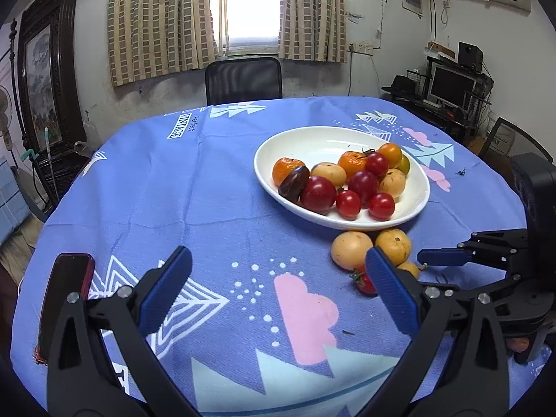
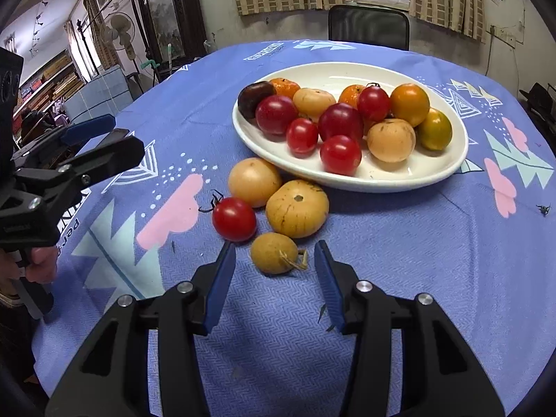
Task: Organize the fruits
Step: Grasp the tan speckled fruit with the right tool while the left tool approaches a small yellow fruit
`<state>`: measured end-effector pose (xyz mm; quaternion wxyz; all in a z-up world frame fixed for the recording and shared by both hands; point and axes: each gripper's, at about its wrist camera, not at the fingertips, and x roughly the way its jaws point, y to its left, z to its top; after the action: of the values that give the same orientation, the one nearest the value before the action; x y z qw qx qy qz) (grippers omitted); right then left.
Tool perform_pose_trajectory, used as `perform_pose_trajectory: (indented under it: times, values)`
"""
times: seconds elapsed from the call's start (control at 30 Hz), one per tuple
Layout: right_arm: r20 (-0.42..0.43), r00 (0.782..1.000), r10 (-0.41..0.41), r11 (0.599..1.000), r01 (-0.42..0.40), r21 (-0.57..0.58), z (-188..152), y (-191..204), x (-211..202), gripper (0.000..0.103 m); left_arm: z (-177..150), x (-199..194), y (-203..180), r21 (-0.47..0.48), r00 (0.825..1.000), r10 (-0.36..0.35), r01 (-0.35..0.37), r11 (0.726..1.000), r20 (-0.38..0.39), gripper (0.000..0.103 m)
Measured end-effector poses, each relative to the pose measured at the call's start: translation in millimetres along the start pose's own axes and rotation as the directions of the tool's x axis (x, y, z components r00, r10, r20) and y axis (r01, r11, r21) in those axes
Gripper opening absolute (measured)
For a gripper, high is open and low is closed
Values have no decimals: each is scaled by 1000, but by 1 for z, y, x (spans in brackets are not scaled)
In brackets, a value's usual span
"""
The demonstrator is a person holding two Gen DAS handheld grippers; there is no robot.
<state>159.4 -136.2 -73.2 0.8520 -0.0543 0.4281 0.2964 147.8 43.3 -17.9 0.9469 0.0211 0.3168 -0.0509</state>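
Observation:
A white oval plate (image 1: 312, 139) (image 2: 417, 170) holds several red tomatoes, oranges and tan fruits. Just in front of it on the blue cloth lie two big tan fruits (image 2: 254, 181) (image 2: 297, 207), a red tomato (image 2: 234, 219) (image 1: 363, 282) and a small tan fruit with a stem (image 2: 274, 253). My right gripper (image 2: 275, 247) (image 1: 432, 266) is open, its blue fingers on either side of the small tan fruit and not touching it. My left gripper (image 1: 278, 260) (image 2: 127, 135) is open and holds nothing, low over the cloth left of the loose fruits.
A phone in a dark red case (image 1: 66, 295) lies at the table's near left edge. A black chair (image 1: 243, 81) stands behind the table's far side. A small dark speck (image 2: 543, 209) sits on the cloth right of the plate. A hand (image 2: 38, 264) grips the left tool.

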Motion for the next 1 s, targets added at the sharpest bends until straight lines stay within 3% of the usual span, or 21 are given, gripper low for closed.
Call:
perform_pose_trajectory:
  times: [0.37,0.7,1.0]
  values:
    - [-4,1000,9,1000,-9,0,1,-3,8,47,-1,-2,-1,2,1000,-10,10,1000,-4,101]
    - [-2,1000,0,1000,0,4,3,-7,10,34,-4,1,-2,11,1000,-3,4,1000,-25,101]
    - [-23,1000,11,1000,-11,18,6,-11,6,33,-7,10,-3,10,998,-19,20,1000,-62,101]
